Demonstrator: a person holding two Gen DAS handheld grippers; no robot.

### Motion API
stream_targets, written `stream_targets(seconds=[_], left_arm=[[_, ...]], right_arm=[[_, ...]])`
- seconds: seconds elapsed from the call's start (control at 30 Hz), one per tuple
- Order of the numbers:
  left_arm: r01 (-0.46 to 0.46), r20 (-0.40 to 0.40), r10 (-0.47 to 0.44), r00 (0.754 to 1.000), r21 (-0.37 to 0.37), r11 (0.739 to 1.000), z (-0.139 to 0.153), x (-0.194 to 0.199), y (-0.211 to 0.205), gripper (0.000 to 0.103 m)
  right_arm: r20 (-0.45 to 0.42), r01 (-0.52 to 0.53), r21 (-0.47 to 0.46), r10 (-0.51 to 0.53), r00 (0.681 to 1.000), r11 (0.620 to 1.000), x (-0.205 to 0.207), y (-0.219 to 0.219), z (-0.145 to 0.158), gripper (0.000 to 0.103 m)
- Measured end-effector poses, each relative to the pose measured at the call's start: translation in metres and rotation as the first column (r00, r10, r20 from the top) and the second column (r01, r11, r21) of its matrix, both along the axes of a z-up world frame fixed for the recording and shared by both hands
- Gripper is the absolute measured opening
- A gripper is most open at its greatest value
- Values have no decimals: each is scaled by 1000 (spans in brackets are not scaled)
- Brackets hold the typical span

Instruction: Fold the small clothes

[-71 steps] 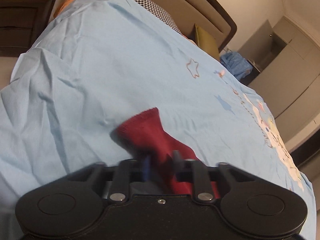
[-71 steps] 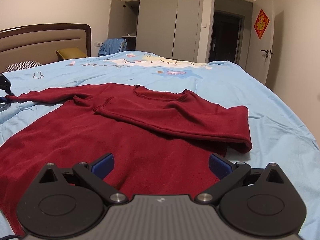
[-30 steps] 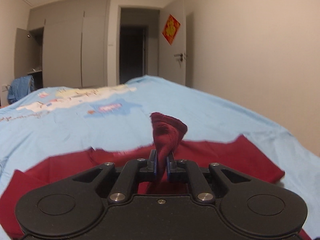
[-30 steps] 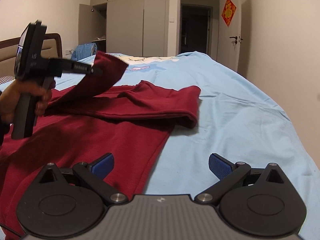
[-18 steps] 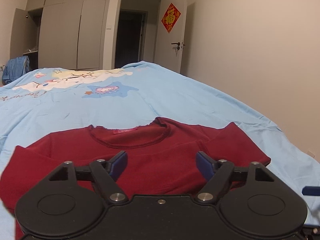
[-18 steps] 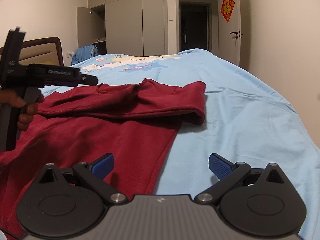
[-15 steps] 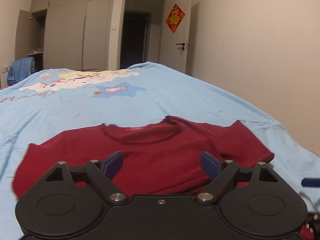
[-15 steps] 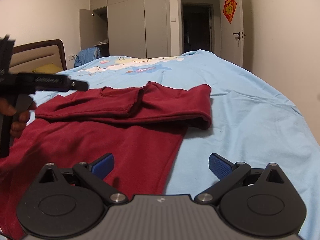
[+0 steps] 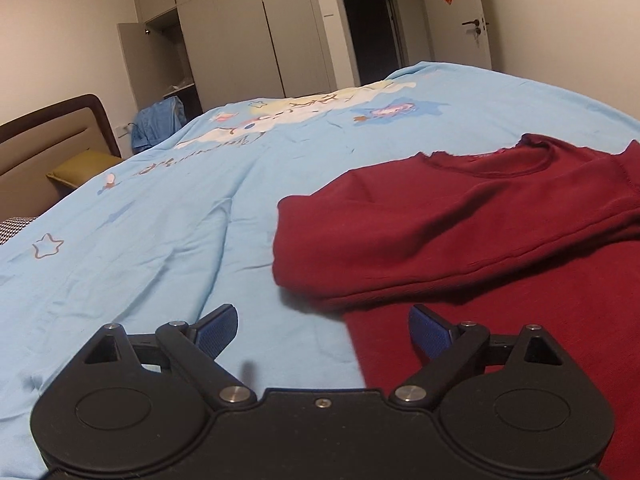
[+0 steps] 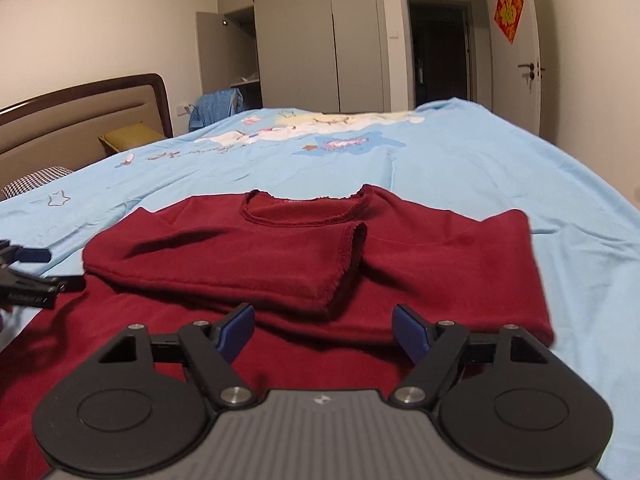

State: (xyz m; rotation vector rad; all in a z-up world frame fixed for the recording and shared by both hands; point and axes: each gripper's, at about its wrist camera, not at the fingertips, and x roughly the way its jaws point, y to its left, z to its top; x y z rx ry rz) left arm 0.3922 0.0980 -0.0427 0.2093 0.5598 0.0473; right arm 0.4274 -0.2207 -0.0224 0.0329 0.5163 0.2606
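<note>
Right wrist: sweater (image 10: 420, 264) on bed (image 10: 460, 160)

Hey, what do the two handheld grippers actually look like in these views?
Both are black linkage grippers with silver pivot screws, round side discs and blue textured finger pads. The left gripper has a plain black body; the right gripper has a ribbed grey centre plate with a small pale logo. No cables or sleeves show.

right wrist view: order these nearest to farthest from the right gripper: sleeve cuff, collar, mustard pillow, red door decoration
From the right gripper:
1. sleeve cuff, folded across the sweater just ahead.
2. collar, behind the cuff, centre.
3. mustard pillow, far left by the headboard.
4. red door decoration, upper right on the far door.
</note>
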Motion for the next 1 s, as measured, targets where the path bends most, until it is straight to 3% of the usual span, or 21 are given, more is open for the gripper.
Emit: stream_targets(seconds=[0.1, 0.2, 0.23, 0.3, 0.57, 0.63, 0.7, 0.83, 1.0], left_arm=[[6, -1, -6, 1000, 11, 1000, -2, 3, 1, 93], [15, -1, -15, 1000, 18, 1000, -6, 8, -3, 93], [18, -1, -18, 1000, 19, 1000, -6, 9, -4, 93], [23, 4, -23, 1000, 23, 999, -7, 11, -6, 93], [34, 30, -38, 999, 118, 992, -11, 34, -25, 93], [3, 39, -8, 999, 130, 991, -11, 45, -28, 90], [-41, 61, 33, 998, 134, 990, -9, 52, -26, 79], [-102, 147, 92, 985, 63, 993, 2, 49, -14, 69], [-124, 178, 109, 978, 77, 989, 9, 47, -6, 37]], right_arm=[[-73, 45, 43, -41, 996, 998, 31, 1, -3, 70], [-116, 68, 86, -58, 992, 994, 52, 0, -5, 38], [-116, 61, 96, -49, 992, 994, 56, 2, -3, 22], [-88, 48, 99, -39, 995, 994, 58, 6, 7, 11], [175, -68, 239, 26, 984, 969, 48, 9, 100, 8], [222, -91, 245, 35, 974, 965, 46, 10, 118, 8], [253, -96, 234, 35, 967, 968, 45, 11, 128, 8], [256, -71, 182, 22, 966, 981, 44, 9, 125, 8], [176, -21, 156, -6, 984, 988, 42, 4, 89, 8]])
